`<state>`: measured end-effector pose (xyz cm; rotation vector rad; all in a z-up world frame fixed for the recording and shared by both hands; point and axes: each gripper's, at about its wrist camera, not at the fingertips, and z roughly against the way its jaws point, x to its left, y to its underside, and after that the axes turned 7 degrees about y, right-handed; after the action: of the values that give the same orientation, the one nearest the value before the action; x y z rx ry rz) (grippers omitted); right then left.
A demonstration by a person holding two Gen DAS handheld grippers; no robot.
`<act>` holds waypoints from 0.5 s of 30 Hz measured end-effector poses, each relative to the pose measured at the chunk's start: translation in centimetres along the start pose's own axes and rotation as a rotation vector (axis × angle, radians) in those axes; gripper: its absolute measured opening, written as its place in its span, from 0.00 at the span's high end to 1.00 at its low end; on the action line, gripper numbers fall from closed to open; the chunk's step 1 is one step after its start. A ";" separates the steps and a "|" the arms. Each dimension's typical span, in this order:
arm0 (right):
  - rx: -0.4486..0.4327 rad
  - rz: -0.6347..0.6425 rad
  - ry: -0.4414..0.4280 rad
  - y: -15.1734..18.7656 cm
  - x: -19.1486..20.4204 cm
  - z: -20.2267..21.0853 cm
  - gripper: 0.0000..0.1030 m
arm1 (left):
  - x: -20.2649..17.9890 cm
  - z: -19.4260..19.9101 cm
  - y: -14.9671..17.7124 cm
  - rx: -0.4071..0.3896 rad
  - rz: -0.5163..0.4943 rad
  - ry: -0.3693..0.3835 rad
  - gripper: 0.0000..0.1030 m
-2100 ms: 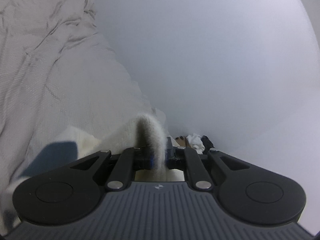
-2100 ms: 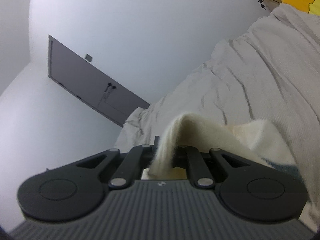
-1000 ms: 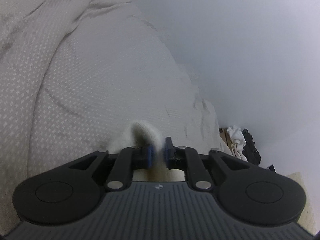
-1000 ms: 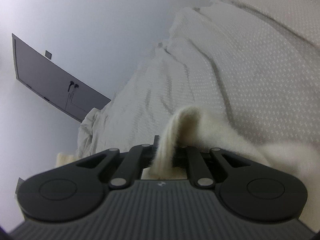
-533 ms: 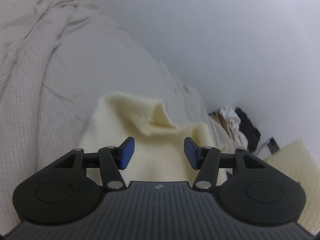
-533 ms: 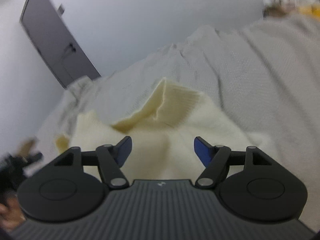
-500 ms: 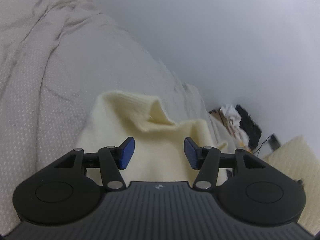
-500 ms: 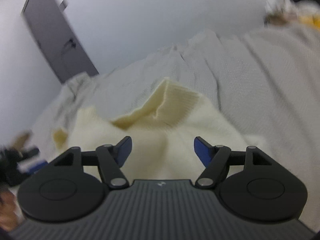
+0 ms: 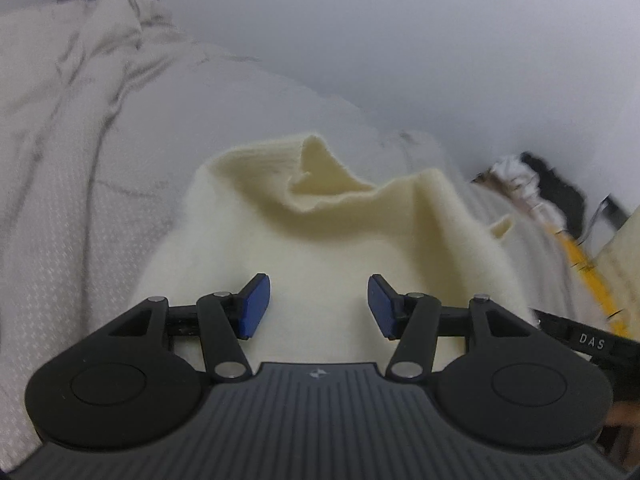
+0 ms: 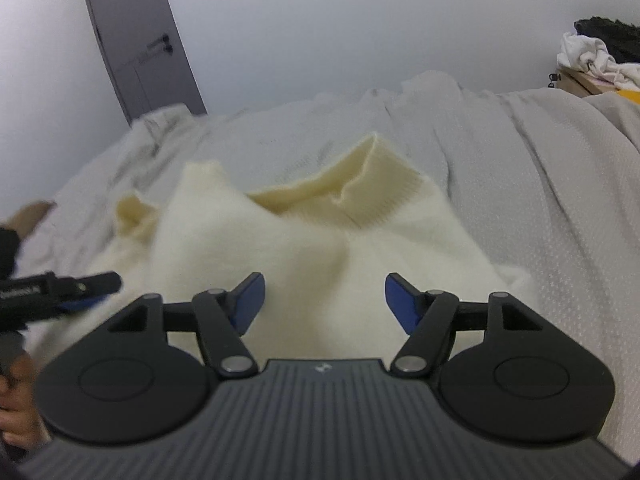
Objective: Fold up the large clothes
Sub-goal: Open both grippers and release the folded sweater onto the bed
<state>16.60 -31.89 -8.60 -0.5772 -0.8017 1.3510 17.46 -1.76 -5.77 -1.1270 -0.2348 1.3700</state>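
Note:
A cream knitted sweater (image 9: pixel 320 240) lies bunched on the bed, its ribbed hem standing up in a ridge at the far side. My left gripper (image 9: pixel 318 306) hovers just over it, open, blue pads apart with nothing pinched. In the right wrist view the same sweater (image 10: pixel 280 248) spreads below my right gripper (image 10: pixel 324 302). Its jaws stand wide and are closing slightly; the knit lies under the gap, not pressed by the pads. The two grippers are side by side: a finger of the left one (image 10: pixel 60 284) shows at the left edge.
A pale textured bed cover (image 10: pixel 520 184) wrinkles around the sweater. A grey door (image 10: pixel 140 40) stands behind at the left. A pile of white and dark clothes (image 10: pixel 600 52) sits on a wooden surface at the right. A person's hand (image 10: pixel 16 408) holds the left tool.
Both grippers were shut on the sweater's edge a second ago. They let go, the sweater dropped onto the bed, and both tools rolled level and drew back a little.

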 end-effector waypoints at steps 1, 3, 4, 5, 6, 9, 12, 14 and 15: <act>0.008 0.012 0.016 0.1 -0.1 -0.6 0.33 | 0.0 -0.3 0.1 0.008 -0.009 -0.011 0.41; 0.025 0.045 0.078 0.6 -0.4 -2.5 0.37 | 0.0 -0.8 0.1 0.022 -0.027 -0.044 0.42; 0.040 0.060 0.102 1.1 -0.5 -3.4 0.38 | -0.1 -1.1 0.1 0.021 -0.041 -0.064 0.42; 0.052 0.063 0.113 1.4 -0.9 -4.4 0.38 | -0.1 -1.4 0.1 0.021 -0.056 -0.086 0.42; 0.055 0.060 0.115 1.5 -1.1 -5.0 0.38 | -0.1 -1.7 0.2 0.024 -0.062 -0.098 0.42; 0.047 0.077 0.144 1.2 -1.2 -5.8 0.38 | 0.5 -2.2 0.2 0.026 -0.053 -0.112 0.42; 0.040 0.086 0.156 1.1 -1.5 -5.9 0.38 | 0.5 -2.0 0.3 0.026 -0.050 -0.109 0.42; 0.036 0.065 0.146 1.0 -1.9 -5.7 0.38 | 0.1 -1.9 0.4 0.032 -0.071 -0.112 0.41; 0.030 0.058 0.140 1.1 -2.0 -5.4 0.38 | -0.3 -1.8 0.5 0.037 -0.091 -0.116 0.41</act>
<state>20.11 -33.22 -13.10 -0.6686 -0.6544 1.3572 18.30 -3.00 -6.90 -0.9956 -0.3385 1.3551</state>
